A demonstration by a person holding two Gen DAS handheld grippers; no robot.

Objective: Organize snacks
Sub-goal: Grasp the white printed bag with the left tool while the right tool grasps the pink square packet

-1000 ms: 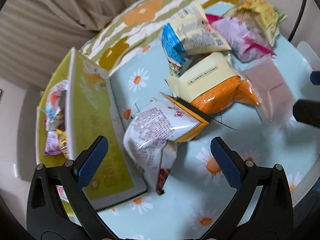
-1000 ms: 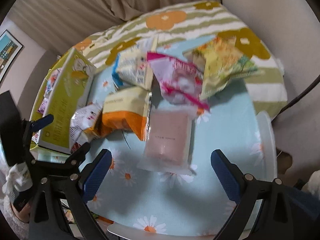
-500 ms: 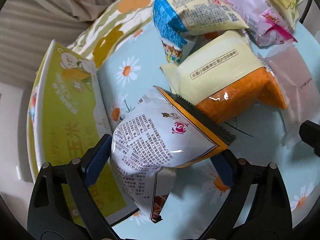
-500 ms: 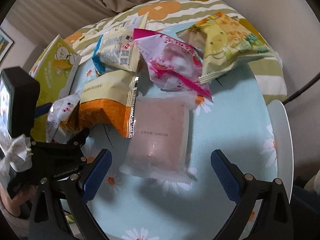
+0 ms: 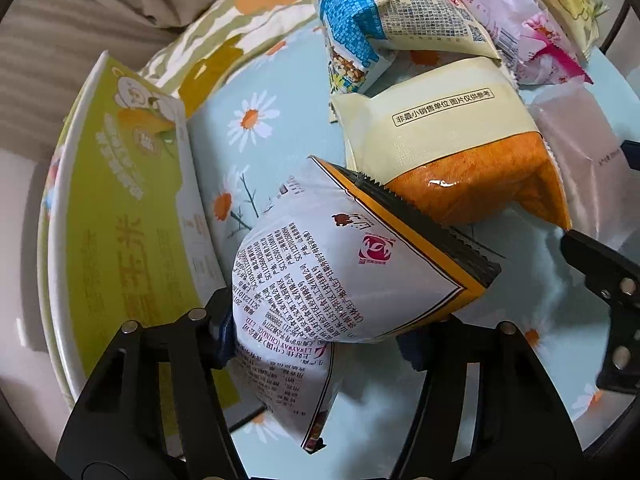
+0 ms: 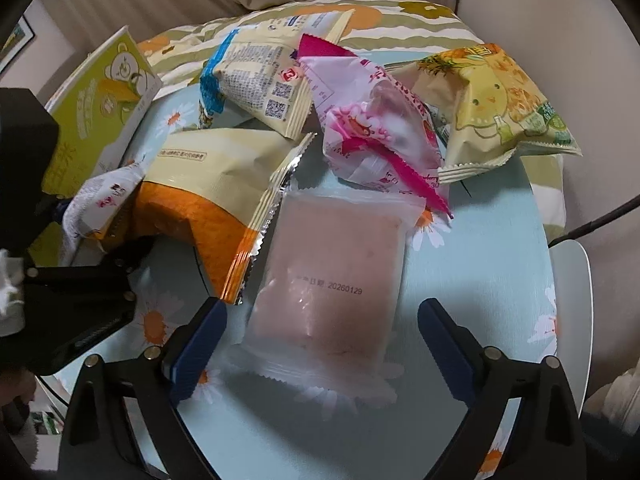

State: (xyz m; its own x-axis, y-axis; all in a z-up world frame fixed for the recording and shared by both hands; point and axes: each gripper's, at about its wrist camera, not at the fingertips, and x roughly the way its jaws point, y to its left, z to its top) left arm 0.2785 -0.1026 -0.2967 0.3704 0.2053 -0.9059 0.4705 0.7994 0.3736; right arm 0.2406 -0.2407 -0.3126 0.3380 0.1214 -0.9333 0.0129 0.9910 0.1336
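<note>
On the daisy-print bench (image 5: 256,92), the left hand-held gripper (image 5: 316,340) pinches a white snack packet (image 5: 340,276), light, crinkly and slippery, best taken mid-body; the right hand-held gripper (image 6: 320,344), fingers spread, straddles a soft pink pouch (image 6: 332,272) lying flat.

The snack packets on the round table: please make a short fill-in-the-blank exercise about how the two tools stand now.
1. The left tool is closed on the white packet printed with ____ text.
2. The right tool is ____, with its fingers on either side of the pink packet.
3. The white packet's dark toothed edge rests against the cream and ____ packet.
4. The green box stands at the ____ edge of the table.

Missing words: red; open; orange; left
</note>
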